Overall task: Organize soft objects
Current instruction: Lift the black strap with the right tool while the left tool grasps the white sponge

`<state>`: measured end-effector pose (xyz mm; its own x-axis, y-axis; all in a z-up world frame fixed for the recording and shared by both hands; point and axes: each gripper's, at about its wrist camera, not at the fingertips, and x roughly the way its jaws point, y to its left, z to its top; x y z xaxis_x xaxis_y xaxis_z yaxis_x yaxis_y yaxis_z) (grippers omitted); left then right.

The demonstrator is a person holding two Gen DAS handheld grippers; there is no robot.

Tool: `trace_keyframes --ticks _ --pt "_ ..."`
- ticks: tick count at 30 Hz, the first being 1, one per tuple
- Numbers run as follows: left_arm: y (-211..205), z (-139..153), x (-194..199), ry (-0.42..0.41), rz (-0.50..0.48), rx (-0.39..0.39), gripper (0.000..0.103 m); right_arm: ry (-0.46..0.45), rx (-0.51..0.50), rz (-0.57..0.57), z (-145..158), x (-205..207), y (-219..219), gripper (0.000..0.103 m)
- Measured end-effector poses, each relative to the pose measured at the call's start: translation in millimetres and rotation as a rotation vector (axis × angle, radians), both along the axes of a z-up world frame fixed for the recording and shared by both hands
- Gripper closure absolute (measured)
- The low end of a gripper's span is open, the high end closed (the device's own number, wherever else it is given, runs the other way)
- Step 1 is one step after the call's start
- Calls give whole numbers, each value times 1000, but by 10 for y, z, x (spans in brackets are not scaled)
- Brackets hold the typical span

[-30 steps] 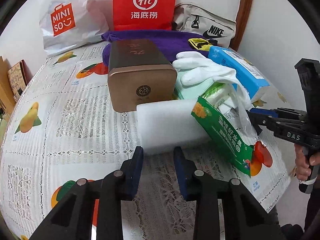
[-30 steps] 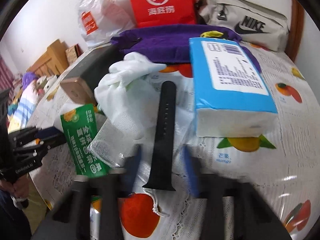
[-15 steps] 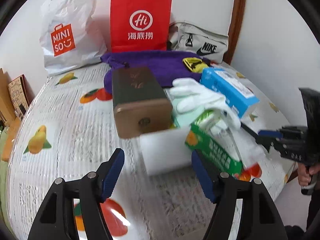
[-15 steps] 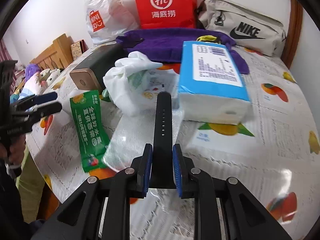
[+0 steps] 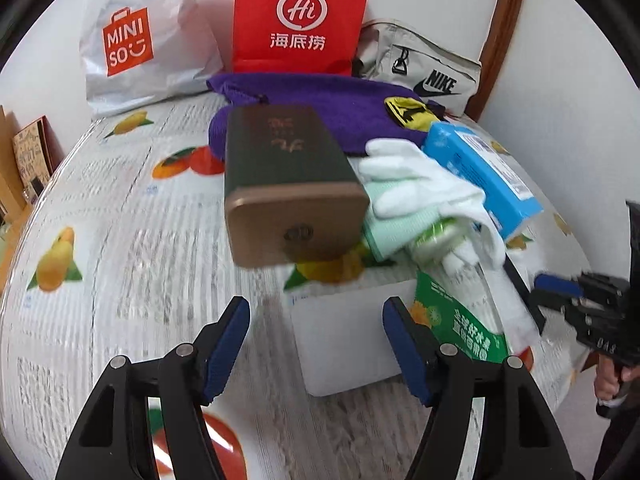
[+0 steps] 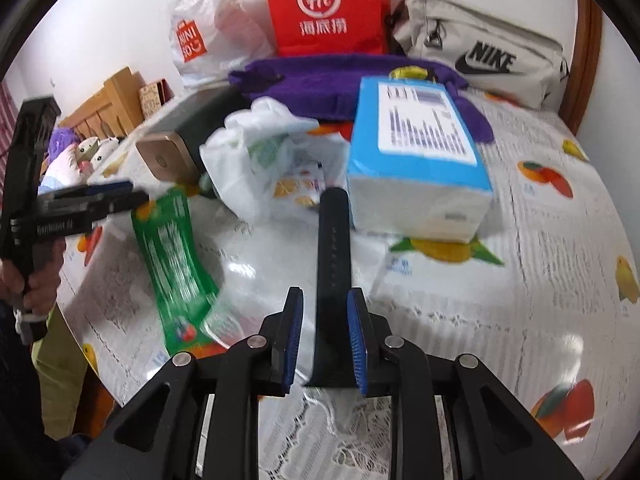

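Fruit-print tablecloth (image 5: 120,240): white foam block (image 5: 344,340), light, squashy (grip long sides); left gripper (image 5: 316,344) wide; right gripper (image 6: 325,336) pinching black strap (image 6: 333,264).

Left gripper (image 5: 316,340) above the fruit-print tabletop (image 5: 120,240), jaws spread wide; white foam block (image 5: 344,344) lies between them, untouched; green packet (image 5: 460,320) overlaps its right edge; bronze tin (image 5: 288,184) beyond, white gloves (image 5: 420,184) beside it.

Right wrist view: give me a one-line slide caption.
Right gripper fingers bracket a black strap on the fruit-print tablecloth, beside a blue tissue pack.
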<state>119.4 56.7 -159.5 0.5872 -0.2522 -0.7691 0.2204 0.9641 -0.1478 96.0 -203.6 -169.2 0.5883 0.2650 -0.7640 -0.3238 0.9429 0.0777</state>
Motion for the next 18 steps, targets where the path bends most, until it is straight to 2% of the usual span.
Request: trace_keyframes --ticks 2,7,9,11,15,18 --pt "21 -2 -80 9 5 0 36 -15 0 18 10 21 36 66" --pt "67 78 -212 -2 10 17 36 6 -35 13 -128 166 95 66" --pt "70 118 -229 -14 -1 26 36 10 -22 0 -168 210 85 69" --pt "73 151 -230 -27 -17 27 36 4 -33 -12 -173 234 92 81" --pt "66 170 -263 -44 -76 -15 30 15 31 -5 -109 271 45 83" --pt "45 113 -313 -52 -95 11 27 -18 37 12 -10 192 55 83"
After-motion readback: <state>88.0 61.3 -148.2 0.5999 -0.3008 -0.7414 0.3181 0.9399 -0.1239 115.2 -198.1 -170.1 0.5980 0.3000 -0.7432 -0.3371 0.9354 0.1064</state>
